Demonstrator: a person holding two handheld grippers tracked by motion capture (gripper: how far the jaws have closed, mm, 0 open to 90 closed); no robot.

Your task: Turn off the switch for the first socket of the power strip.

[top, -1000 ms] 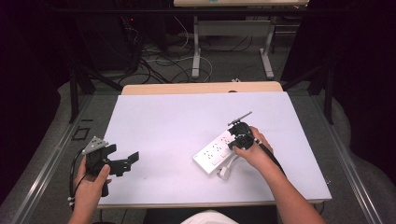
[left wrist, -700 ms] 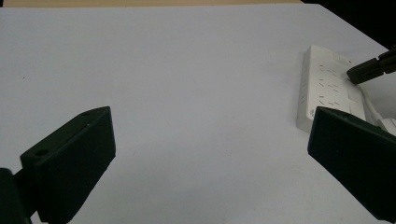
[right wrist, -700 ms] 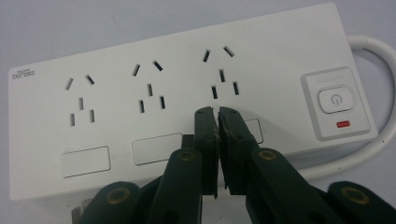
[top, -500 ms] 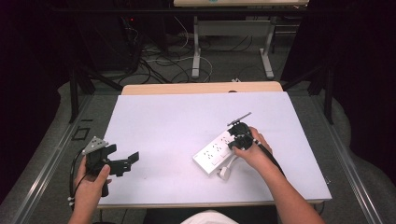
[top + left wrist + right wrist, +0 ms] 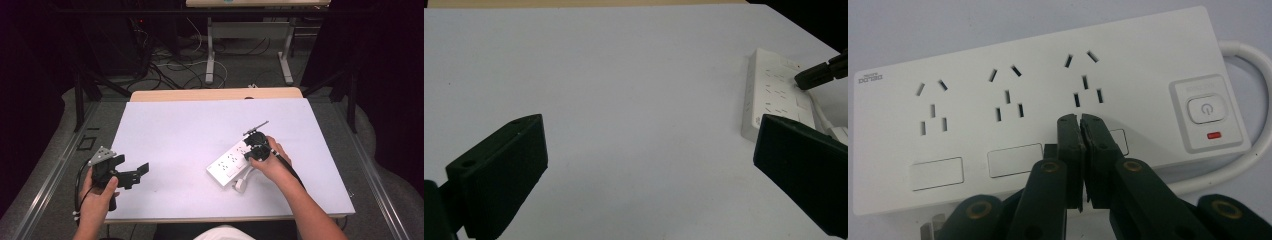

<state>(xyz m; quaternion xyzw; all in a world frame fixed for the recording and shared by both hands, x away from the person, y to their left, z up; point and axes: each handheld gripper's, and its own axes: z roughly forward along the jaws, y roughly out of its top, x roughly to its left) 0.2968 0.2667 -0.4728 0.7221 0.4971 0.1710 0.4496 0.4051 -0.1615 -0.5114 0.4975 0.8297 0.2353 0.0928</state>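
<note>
Nothing has moved since the earlier frames: both hands and the power strip sit where they were.

From the high view, the white power strip (image 5: 231, 162) lies slanted on the right half of the pale table (image 5: 190, 130), its cord and plug (image 5: 241, 183) curled just beside its near end. The right tool (image 5: 255, 147) rests over the strip's far end, gripped by the right hand (image 5: 267, 162). The left tool (image 5: 135, 172) hangs over the table's near-left corner, well apart from the strip, held by the left hand (image 5: 97, 192).

Along the left gripper view, the left tool's jaws stand wide apart over bare table, the strip off to the right.

Along the right gripper view, the right tool's jaws are pressed together, holding nothing, their tips over the strip's face just below the third socket (image 5: 1083, 82). The power button (image 5: 1205, 109) sits to the right with a small red light (image 5: 1214, 135) beneath it.
</note>
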